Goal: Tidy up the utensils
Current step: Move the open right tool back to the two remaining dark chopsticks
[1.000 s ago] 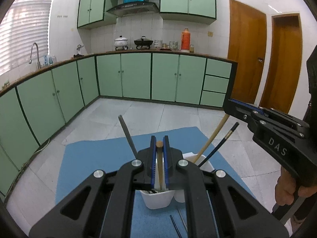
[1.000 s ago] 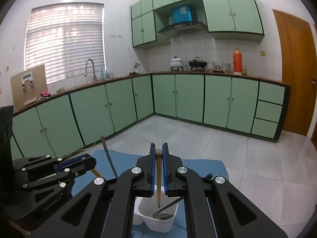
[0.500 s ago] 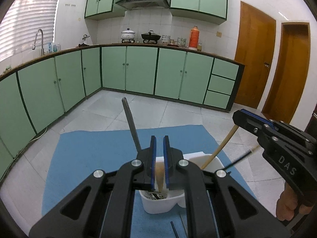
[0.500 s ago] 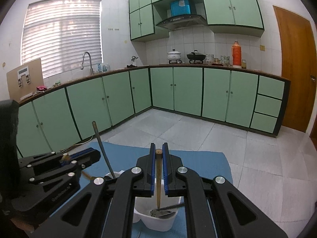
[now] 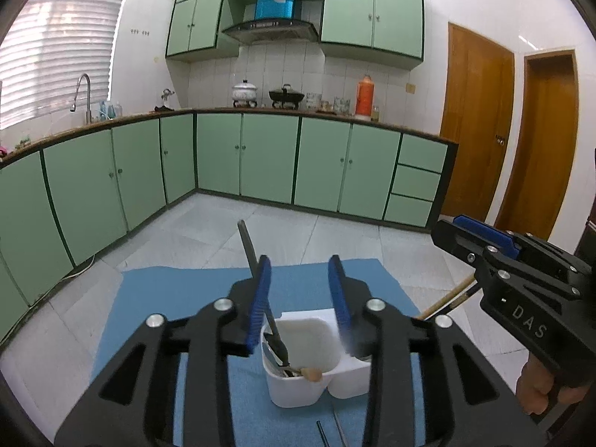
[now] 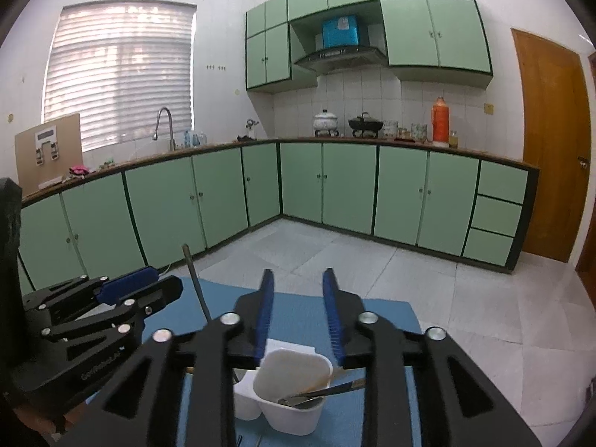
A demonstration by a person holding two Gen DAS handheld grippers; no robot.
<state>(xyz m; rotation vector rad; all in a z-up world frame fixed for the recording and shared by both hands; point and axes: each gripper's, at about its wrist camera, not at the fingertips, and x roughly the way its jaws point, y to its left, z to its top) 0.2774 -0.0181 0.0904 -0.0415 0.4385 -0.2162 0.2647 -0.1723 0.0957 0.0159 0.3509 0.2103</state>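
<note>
A white two-compartment holder point(image 5: 298, 387) stands on a blue mat point(image 5: 178, 298). It also shows in the right wrist view point(image 6: 294, 409). My left gripper point(image 5: 300, 290) is open and empty above the holder's left compartment, where a wooden-handled utensil point(image 5: 312, 373) and a grey-handled one point(image 5: 247, 246) rest. My right gripper point(image 6: 296, 305) is open and empty above the other compartment, where a wooden utensil point(image 6: 316, 387) and a dark-handled spoon point(image 6: 327, 391) lie. The wooden and dark handles point(image 5: 443, 301) lean out to the right in the left wrist view.
Thin utensils point(image 5: 327, 432) lie on the mat in front of the holder. The mat lies on a white tiled surface point(image 5: 335, 234). Green cabinets point(image 5: 260, 156) line the room behind. The other gripper's body point(image 5: 521, 283) is close at the right.
Both grippers have opened and let go of their wooden-handled utensils, which have dropped into the holder's compartments. Both grippers have also risen slightly.
</note>
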